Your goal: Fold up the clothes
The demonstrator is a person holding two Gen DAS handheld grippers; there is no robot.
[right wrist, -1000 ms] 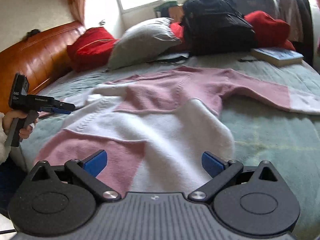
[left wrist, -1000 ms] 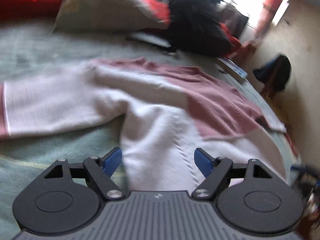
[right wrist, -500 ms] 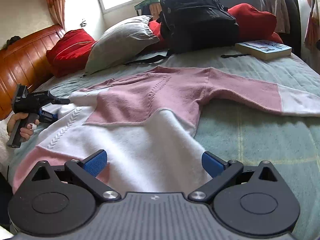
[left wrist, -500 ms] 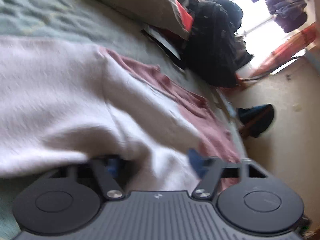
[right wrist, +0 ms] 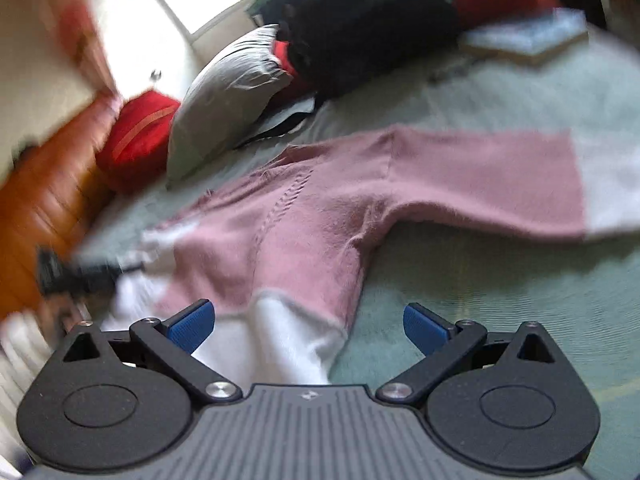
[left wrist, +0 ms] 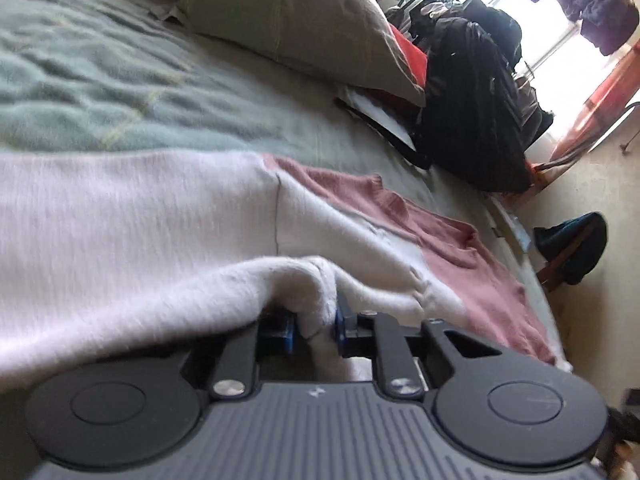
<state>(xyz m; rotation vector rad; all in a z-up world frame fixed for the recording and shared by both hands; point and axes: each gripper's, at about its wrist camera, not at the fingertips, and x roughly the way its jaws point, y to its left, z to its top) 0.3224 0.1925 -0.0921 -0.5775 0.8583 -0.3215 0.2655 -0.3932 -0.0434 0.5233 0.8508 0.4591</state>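
Left gripper point(left wrist: 314, 326) pinches a white bunch of the sweater point(right wrist: 280, 216) spread on the bed point(right wrist: 500, 300), right gripper point(right wrist: 308, 326) hovers spread wide — lift gently, keeping that fold straight.

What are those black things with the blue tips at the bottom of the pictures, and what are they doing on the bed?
They are two grabbing tools, like big tweezers, one in each of a person's hands. Each has a small camera looking along its two fingers, so each picture comes from one tool. On the green blanket lies a pink and white sweater, spread flat, to be folded. Behind it are a grey pillow, a black backpack, red cushions and a book. The left gripper has pinched a white fold of the sweater between its blue fingers. The right gripper is open, holding nothing, above the sweater's white bottom part.
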